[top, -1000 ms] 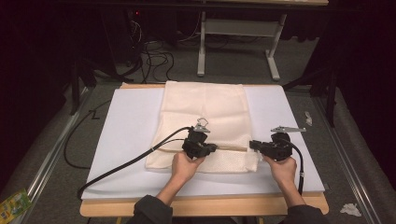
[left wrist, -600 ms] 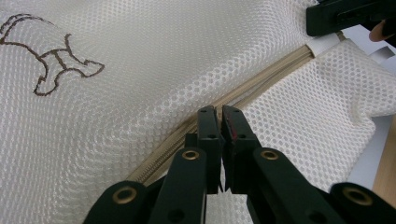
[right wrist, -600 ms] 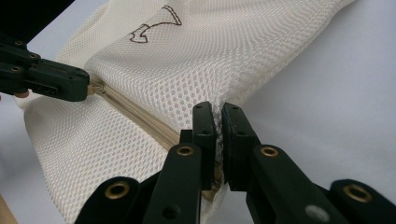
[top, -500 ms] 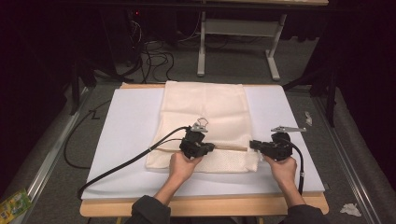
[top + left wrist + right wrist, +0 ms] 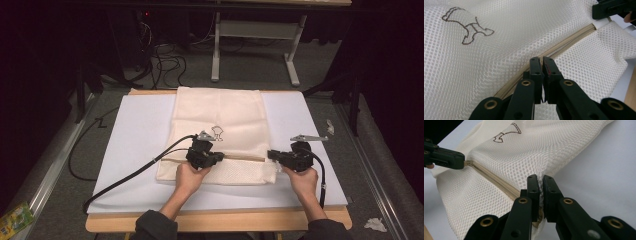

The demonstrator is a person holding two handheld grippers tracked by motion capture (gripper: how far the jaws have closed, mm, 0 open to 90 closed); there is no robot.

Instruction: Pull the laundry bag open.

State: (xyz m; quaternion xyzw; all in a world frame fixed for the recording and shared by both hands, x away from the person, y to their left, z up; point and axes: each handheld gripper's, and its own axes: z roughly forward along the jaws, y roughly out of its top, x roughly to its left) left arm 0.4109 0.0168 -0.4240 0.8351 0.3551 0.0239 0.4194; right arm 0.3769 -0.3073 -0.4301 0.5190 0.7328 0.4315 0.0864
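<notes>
A cream mesh bag [image 5: 220, 135] lies flat in the middle of a white sheet [image 5: 135, 145] that covers the table [image 5: 215, 221], its long side running away from the person. The cloth is a fine honeycomb net, pale and slightly see-through, with a small dark outline of an animal [image 5: 467, 26] stitched near the centre. A tan zipper [image 5: 564, 46] crosses the bag near its front end — its tape and teeth look closed along the visible length, and the mesh puckers into a shallow ridge beside it. The left claw [image 5: 218, 156] sits on the zipper line toward the bag's left half; in the left gripper view its jaws are pressed together on the zipper, only a sliver of gap between the pads. The right claw [image 5: 272, 154] is at the bag's right edge, where the zipper ends; in the right gripper view its jaws pinch the mesh and the zipper's end, the cloth bunched between them. The zipper runs taut — a straight line — between the two claws. Both hands rest low on the sheet near the table's front edge.
</notes>
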